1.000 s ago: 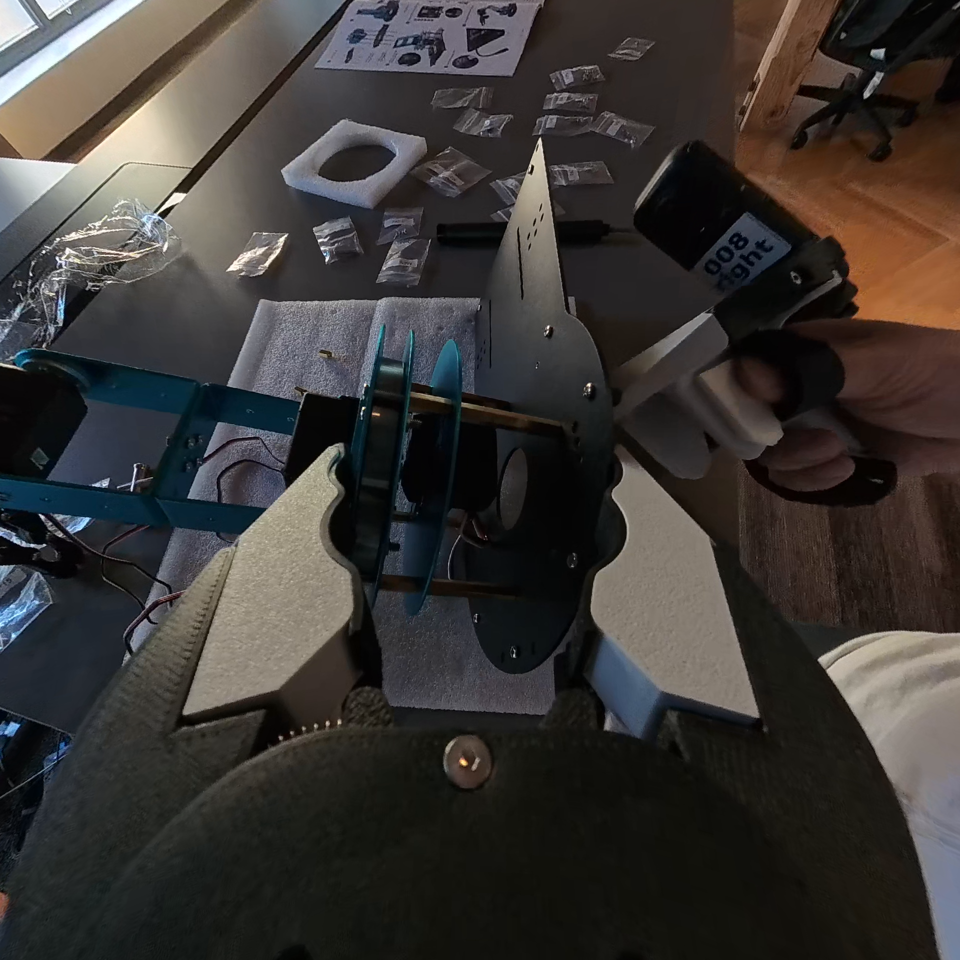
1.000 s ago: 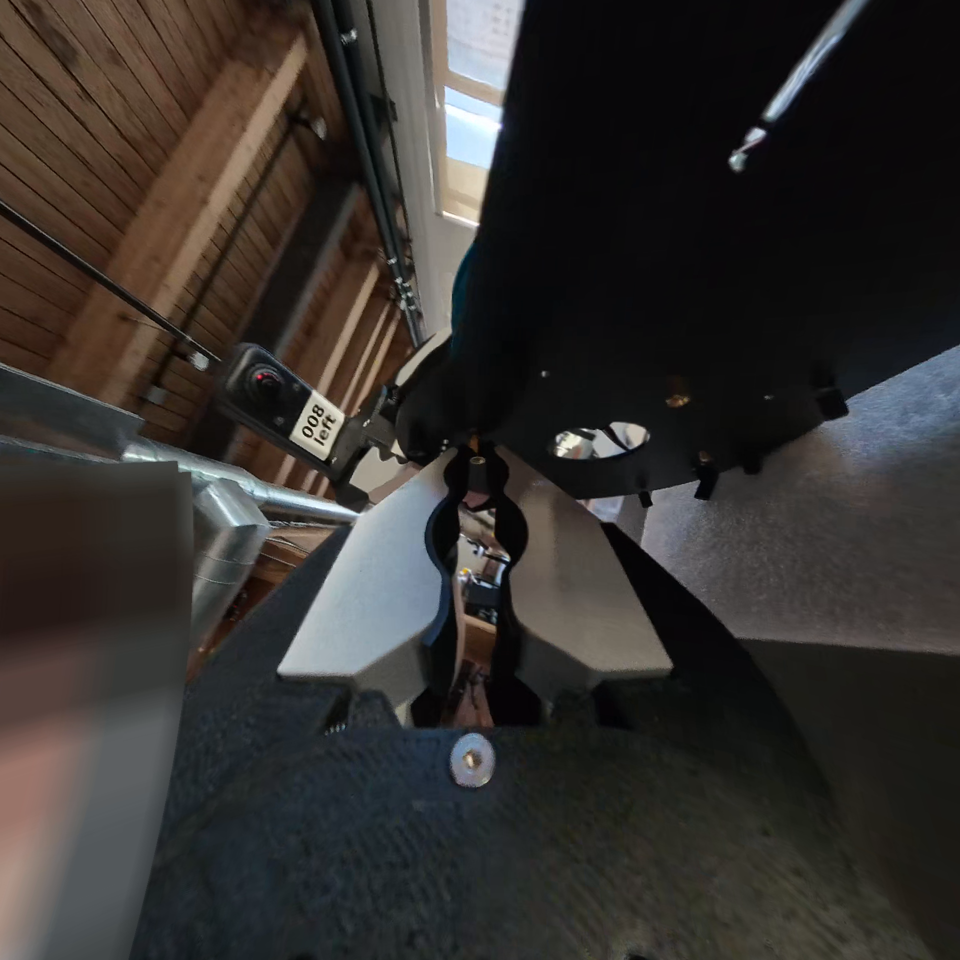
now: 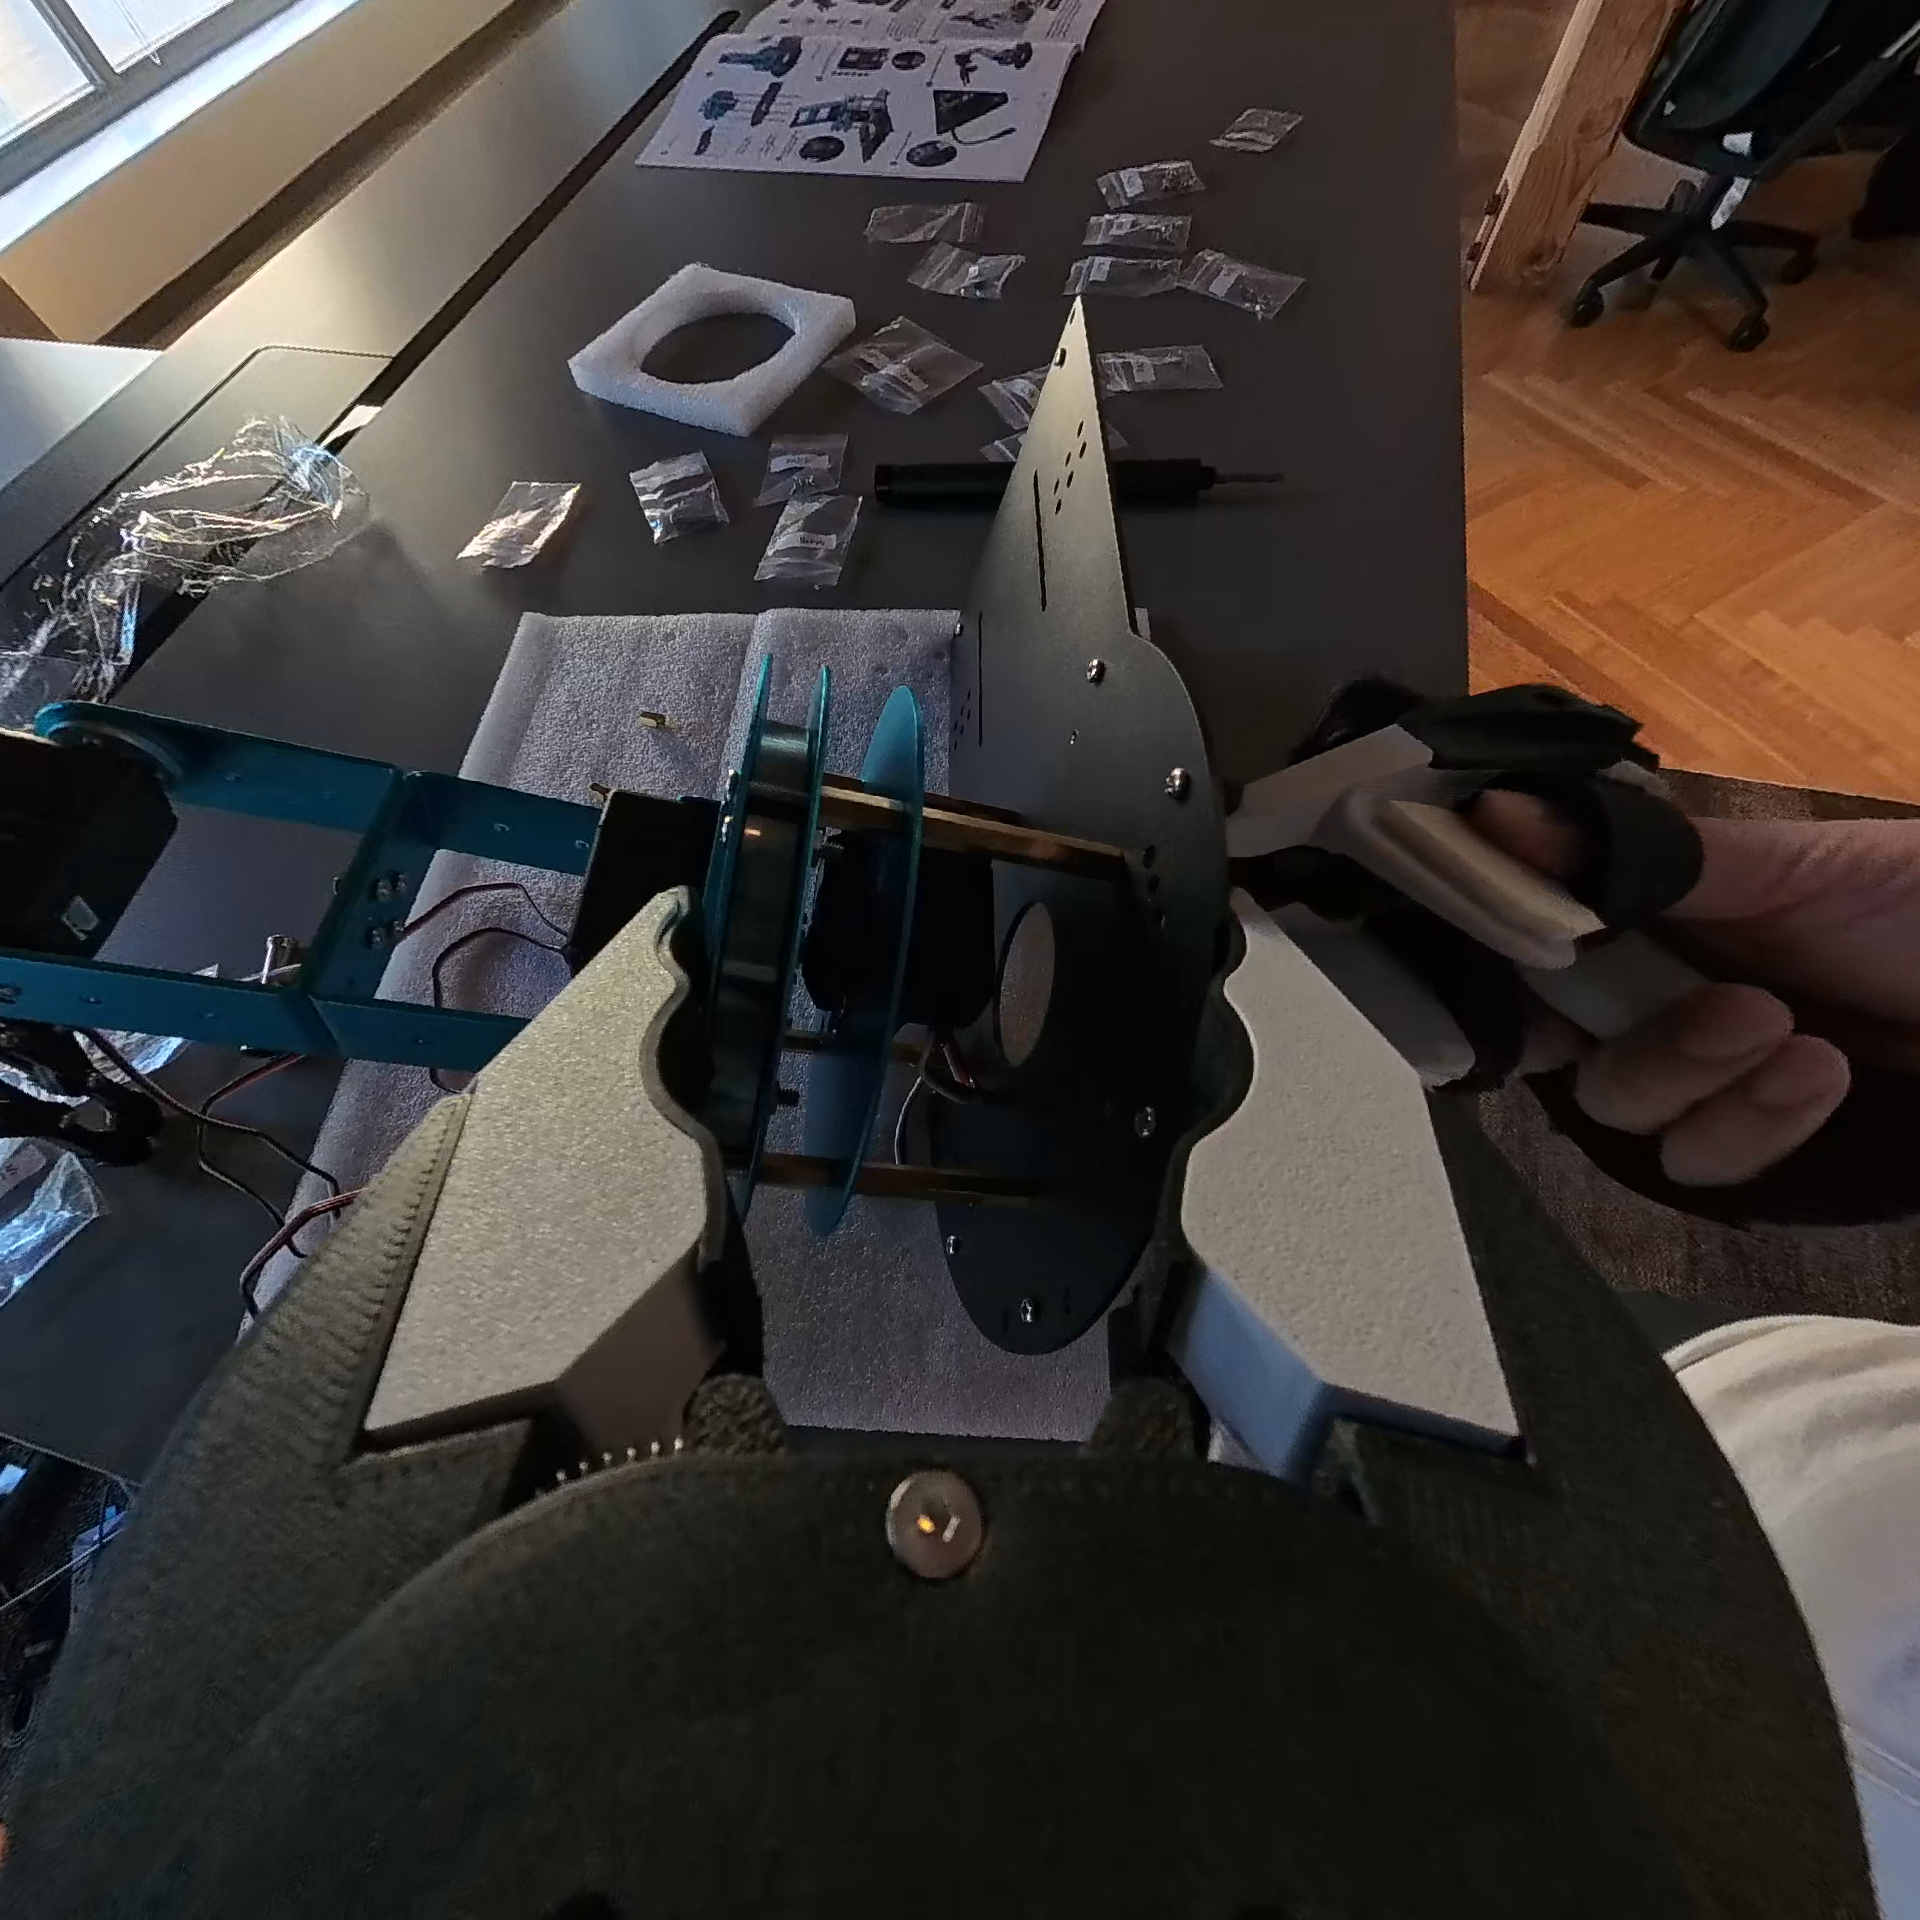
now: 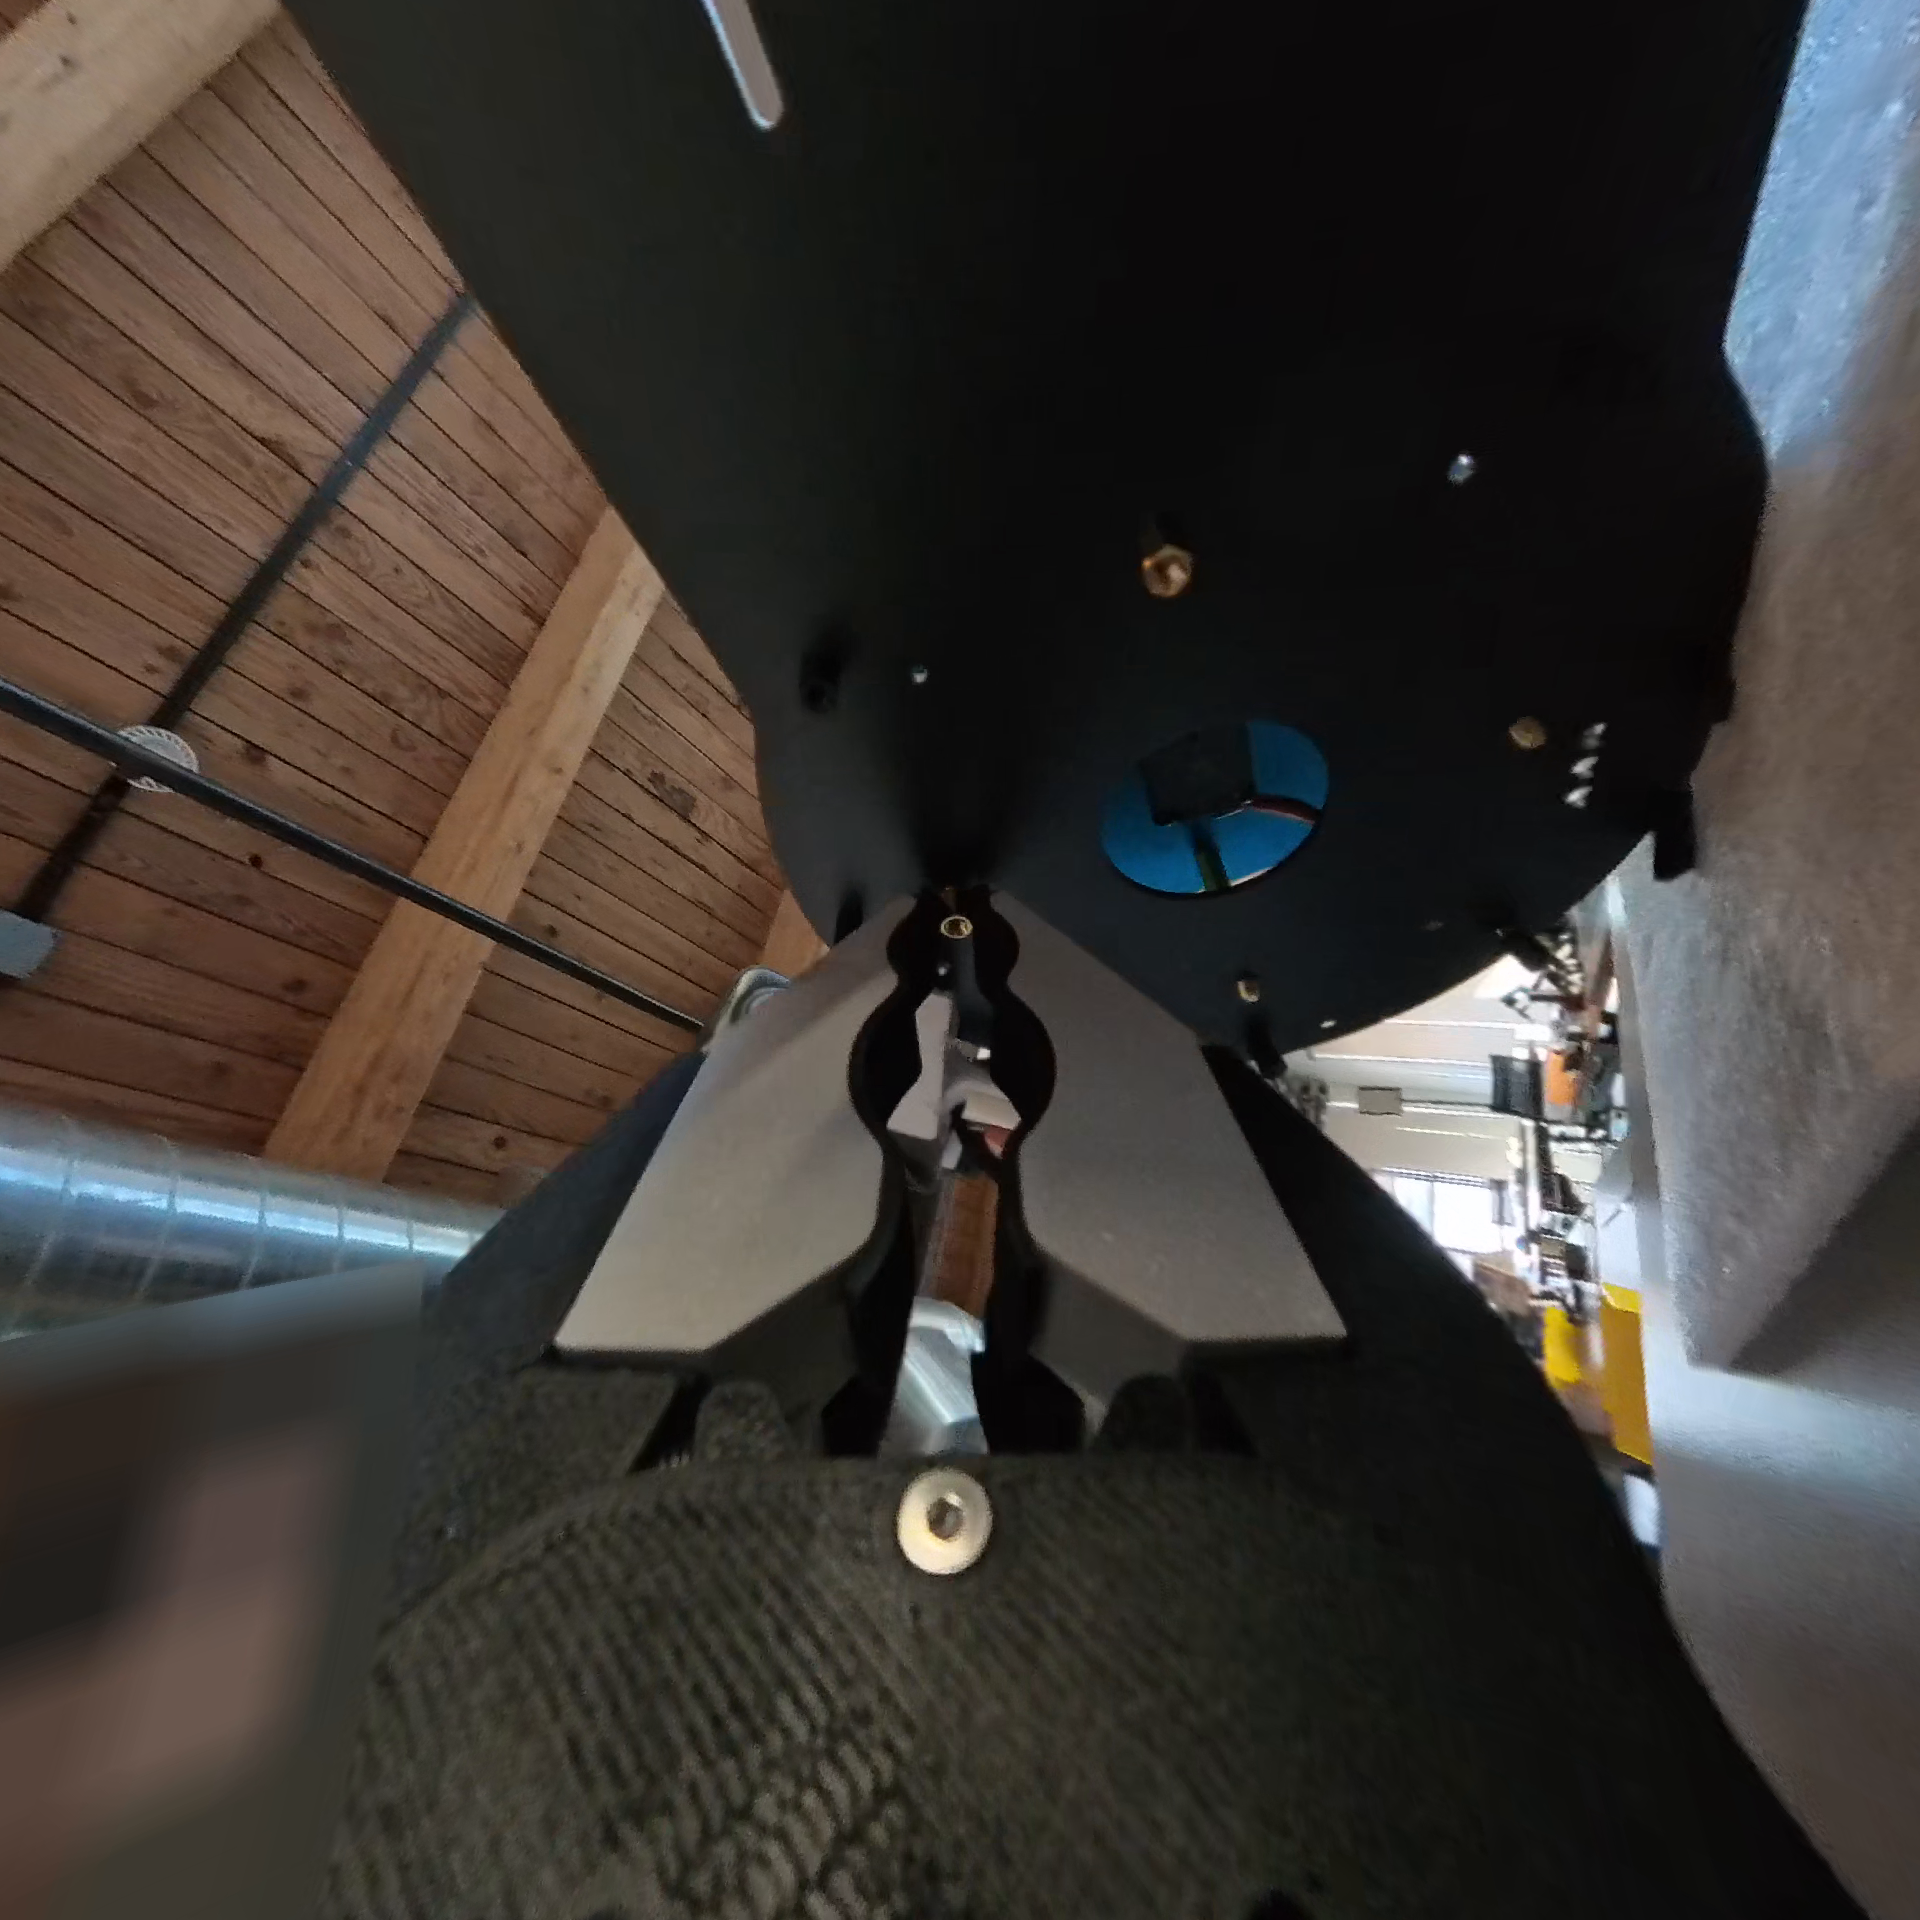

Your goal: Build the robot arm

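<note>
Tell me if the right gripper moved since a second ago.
Yes. Against the black plate in the left wrist view, the right gripper has dropped lower and tilted.

Left gripper [image 3: 951, 1029]: grey wedge fingers [image 3: 561, 1174] with scalloped dark inner edges, black textured body behind the jaws, silver hex screw [image 3: 932, 1524] centred. Right gripper [image 4: 951, 940]: same build. Hand [image 3: 1704, 1018] wears black fingerless glove; white sleeve [image 3: 1808, 1455].

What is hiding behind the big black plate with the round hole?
Behind the black plate, brass rods, teal discs and wires show. Through the hole, blue and a dark block; the rest is covered.
</note>
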A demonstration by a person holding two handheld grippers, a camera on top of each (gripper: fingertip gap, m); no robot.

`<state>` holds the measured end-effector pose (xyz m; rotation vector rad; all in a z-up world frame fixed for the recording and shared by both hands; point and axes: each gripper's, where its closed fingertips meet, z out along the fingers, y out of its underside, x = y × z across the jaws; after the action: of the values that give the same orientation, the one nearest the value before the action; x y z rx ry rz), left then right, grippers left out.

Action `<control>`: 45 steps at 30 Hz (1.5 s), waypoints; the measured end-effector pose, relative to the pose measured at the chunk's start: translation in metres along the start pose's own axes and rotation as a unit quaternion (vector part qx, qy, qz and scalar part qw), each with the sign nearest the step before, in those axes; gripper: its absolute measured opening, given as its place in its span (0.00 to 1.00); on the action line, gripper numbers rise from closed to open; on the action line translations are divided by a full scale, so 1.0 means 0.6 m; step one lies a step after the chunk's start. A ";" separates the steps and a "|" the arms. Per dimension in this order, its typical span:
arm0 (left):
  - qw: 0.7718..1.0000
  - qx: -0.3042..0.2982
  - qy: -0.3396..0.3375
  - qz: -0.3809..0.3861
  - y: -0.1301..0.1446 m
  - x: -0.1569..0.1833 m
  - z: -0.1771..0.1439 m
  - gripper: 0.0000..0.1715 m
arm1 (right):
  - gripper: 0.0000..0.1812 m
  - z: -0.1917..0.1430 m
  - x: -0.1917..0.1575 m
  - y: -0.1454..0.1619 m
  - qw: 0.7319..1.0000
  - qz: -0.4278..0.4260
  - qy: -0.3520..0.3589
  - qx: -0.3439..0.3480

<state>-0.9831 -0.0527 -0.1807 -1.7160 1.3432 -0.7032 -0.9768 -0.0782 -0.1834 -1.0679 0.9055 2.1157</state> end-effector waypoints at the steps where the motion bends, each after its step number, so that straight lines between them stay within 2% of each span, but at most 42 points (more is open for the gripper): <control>1: 1.000 0.000 0.000 0.000 0.000 0.000 0.000 0.55 | 0.02 0.000 0.000 0.000 1.000 0.008 -0.005 0.006; 7: 1.000 0.001 0.000 0.000 0.000 0.000 0.000 0.55 | 0.01 0.001 0.000 -0.001 0.999 0.023 -0.007 0.026; 14: 1.000 0.001 0.000 0.000 0.000 0.000 0.000 0.55 | 0.02 0.002 -0.002 -0.003 1.000 -0.010 0.007 0.027; 25: 1.000 0.000 -0.001 0.000 0.000 0.000 0.000 0.55 | 0.00 0.000 0.001 -0.010 0.999 -0.012 0.011 0.039; 27: 1.000 0.000 -0.001 0.000 0.000 0.000 0.000 0.55 | 0.00 -0.002 0.002 -0.014 0.998 -0.029 0.019 0.044; 29: 1.000 -0.002 -0.001 0.000 0.000 0.000 0.000 0.55 | 0.00 -0.009 0.000 -0.020 0.993 -0.094 0.044 0.051; 31: 1.000 -0.002 -0.001 0.000 0.001 0.000 0.000 0.55 | 0.00 -0.015 -0.015 -0.019 0.971 -0.222 0.078 0.041; 32: 1.000 -0.002 -0.001 0.000 0.000 0.000 0.000 0.55 | 0.00 -0.017 -0.019 -0.018 0.943 -0.314 0.110 0.025; 33: 1.000 -0.001 -0.001 0.000 0.000 0.000 0.000 0.55 | 0.01 -0.020 -0.020 -0.022 0.900 -0.411 0.147 0.006; 34: 1.000 -0.001 -0.001 0.000 0.000 0.000 0.000 0.55 | 0.10 -0.024 -0.024 -0.031 0.849 -0.497 0.178 -0.002; 36: 1.000 -0.001 -0.001 0.000 0.000 0.000 0.000 0.55 | 0.18 -0.018 -0.045 -0.026 0.764 -0.620 0.179 -0.027; 37: 1.000 -0.001 -0.001 -0.001 0.001 0.000 0.000 0.55 | 0.21 -0.015 -0.051 -0.023 0.734 -0.655 0.178 -0.035; 38: 1.000 -0.002 -0.001 0.000 0.001 0.000 0.000 0.55 | 0.21 -0.013 -0.053 -0.021 0.715 -0.673 0.182 -0.043; 39: 1.000 -0.003 0.000 0.000 0.001 0.000 0.000 0.55 | 0.21 -0.011 -0.049 -0.022 0.704 -0.681 0.193 -0.052; 41: 1.000 -0.003 0.000 0.000 0.001 0.000 0.000 0.55 | 0.19 -0.009 -0.036 -0.024 0.699 -0.680 0.209 -0.073; 45: 1.000 -0.002 0.000 -0.001 0.001 0.000 0.000 0.55 | 0.19 -0.007 -0.018 -0.020 0.723 -0.649 0.212 -0.106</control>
<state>-0.9834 -0.0526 -0.1809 -1.7205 1.3435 -0.7012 -0.9607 -0.0765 -0.1800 -1.6394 -0.0816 0.7676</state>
